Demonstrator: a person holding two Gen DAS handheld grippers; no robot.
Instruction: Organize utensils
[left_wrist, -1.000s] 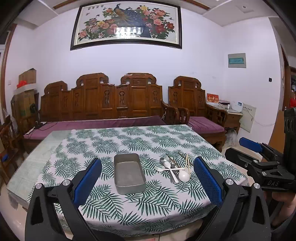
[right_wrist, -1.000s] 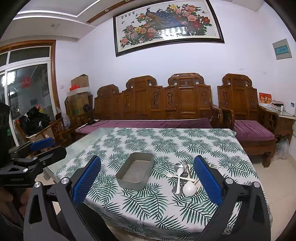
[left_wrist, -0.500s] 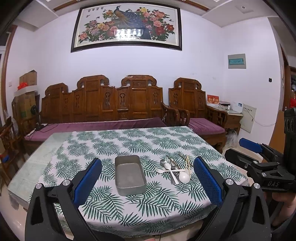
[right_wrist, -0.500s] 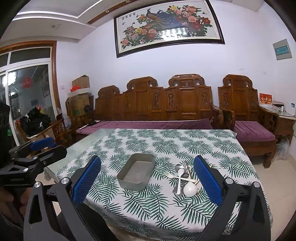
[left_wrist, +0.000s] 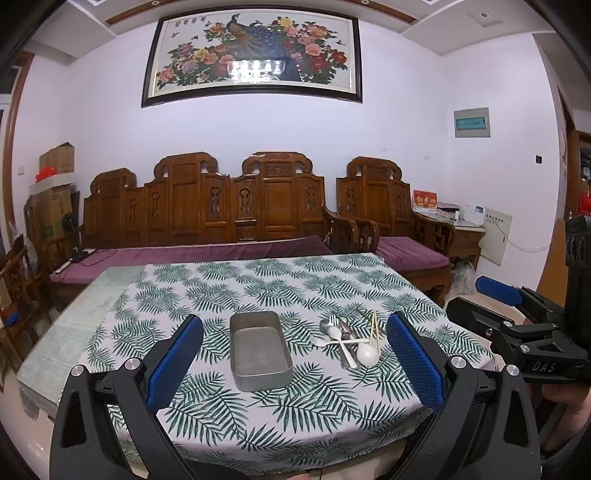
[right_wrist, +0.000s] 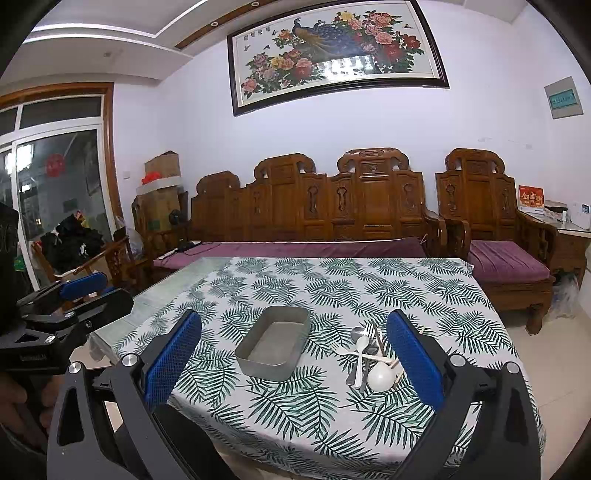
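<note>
- Left wrist view: you held your left gripper (left_wrist: 293, 363) spread wide and empty, short of the near edge of the table with the fern-print cloth (left_wrist: 258, 295), framing the grey rectangular metal tin (left_wrist: 259, 349). The heap of metal and white plastic utensils (left_wrist: 349, 341) lay just right of it, likely staged for loading.
- Right wrist view: your right gripper (right_wrist: 293, 363) was equally wide, holding nothing. A carved wooden sofa (right_wrist: 314, 203) stood behind the table.

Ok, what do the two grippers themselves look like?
Both match: the left gripper and right gripper have black angular frames, silver bolts and blue textured pads. The right one's body reads "DAS" in white lettering. No cables or sleeves visible.
</note>
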